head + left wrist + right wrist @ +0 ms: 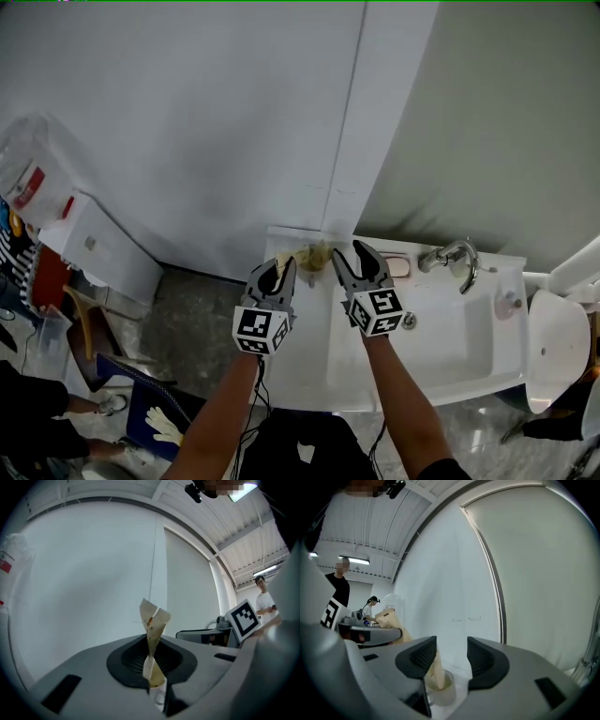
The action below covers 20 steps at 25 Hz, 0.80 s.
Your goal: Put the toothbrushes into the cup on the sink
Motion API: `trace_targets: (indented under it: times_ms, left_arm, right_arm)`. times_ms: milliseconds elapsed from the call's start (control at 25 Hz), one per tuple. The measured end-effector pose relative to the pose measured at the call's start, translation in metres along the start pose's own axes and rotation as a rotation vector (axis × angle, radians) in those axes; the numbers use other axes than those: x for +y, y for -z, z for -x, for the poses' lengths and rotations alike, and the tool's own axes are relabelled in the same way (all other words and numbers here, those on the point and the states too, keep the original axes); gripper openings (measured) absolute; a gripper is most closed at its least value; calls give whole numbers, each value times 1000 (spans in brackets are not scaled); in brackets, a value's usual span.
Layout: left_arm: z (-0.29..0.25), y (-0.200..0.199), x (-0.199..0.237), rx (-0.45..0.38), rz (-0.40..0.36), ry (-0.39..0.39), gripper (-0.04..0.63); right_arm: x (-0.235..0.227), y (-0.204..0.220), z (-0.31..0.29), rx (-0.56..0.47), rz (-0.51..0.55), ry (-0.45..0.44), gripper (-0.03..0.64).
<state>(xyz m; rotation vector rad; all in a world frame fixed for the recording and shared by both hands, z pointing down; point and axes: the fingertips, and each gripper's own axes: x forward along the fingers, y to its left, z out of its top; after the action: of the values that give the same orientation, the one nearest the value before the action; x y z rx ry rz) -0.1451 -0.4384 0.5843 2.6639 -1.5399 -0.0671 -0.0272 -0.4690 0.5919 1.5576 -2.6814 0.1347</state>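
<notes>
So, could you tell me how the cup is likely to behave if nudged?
Probably light: the cup looks thin and translucent. It may tip, since the wrapped brush in it leans to one side. It could slide on the smooth sink.

No legible text; red label (pixel 31 186) on clear plastic object (pixel 42 155) too blurred to read

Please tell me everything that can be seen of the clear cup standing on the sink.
The clear round cup stands upright at the back left corner of the white sink. It looks like plastic, open on top. A beige paper-wrapped toothbrush leans inside, sticking out above the rim. The right gripper is just above, jaws apart, not gripping the cup.
</notes>
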Motion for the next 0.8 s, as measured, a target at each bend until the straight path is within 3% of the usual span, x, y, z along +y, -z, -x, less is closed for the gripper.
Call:
trace_targets:
  times_ms: [400, 680, 800]
  left_arm:
    - [-28, 34, 3, 95, 41, 12, 48]
    - [-29, 23, 1, 63, 66, 29, 49]
    - [-27, 17, 1, 40, 76, 32, 130]
  right_arm:
    - [-7, -25, 40, -87, -12, 41, 215]
    - [-3, -25, 43, -92, -13, 37, 215]
    - [-2, -24, 42, -88, -17, 34, 215]
